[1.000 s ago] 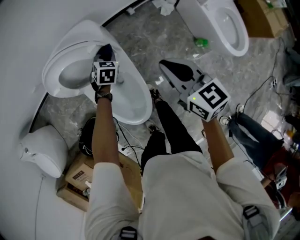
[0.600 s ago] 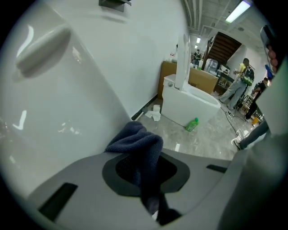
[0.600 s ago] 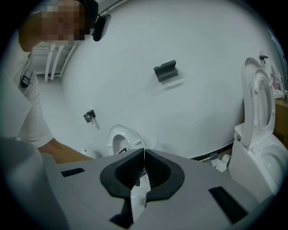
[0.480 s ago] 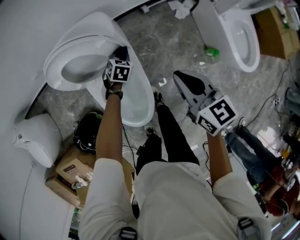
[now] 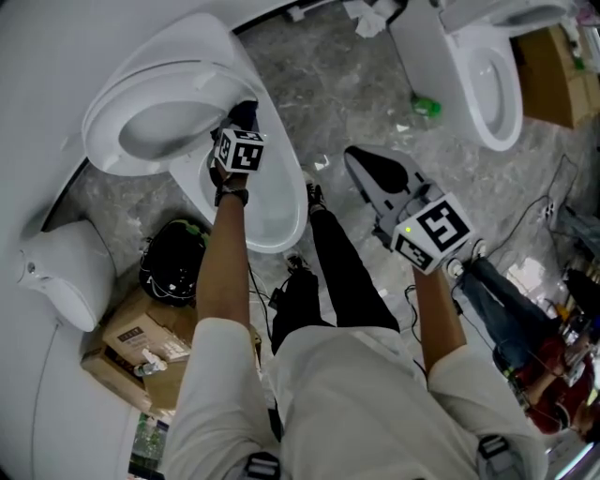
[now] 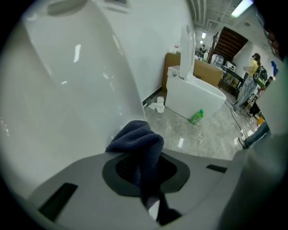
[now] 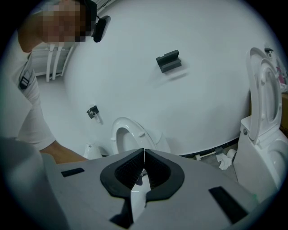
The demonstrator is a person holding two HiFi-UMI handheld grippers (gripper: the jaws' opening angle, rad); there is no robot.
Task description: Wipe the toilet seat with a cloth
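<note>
Pinching the cloth point(image 6: 137, 139), left gripper point(image 5: 240, 129) hangs at the toilet seat point(image 5: 99, 131) edge; right gripper point(image 5: 364, 161), clenched empty, overhangs open floor point(image 5: 352, 84).

Bright, even light — fisheye-dark corners

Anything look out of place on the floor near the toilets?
Yes: a green bottle lies on the floor beside the second toilet, and crumpled white paper sits nearby. Both look like litter.

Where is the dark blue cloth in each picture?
Head view: dark blue woven cloth upper left of centre.
Left gripper view: cloth low in the middle.
Right gripper view: not in it.
Shared landmark: the second white ceramic toilet with raised lid, in all three.
</note>
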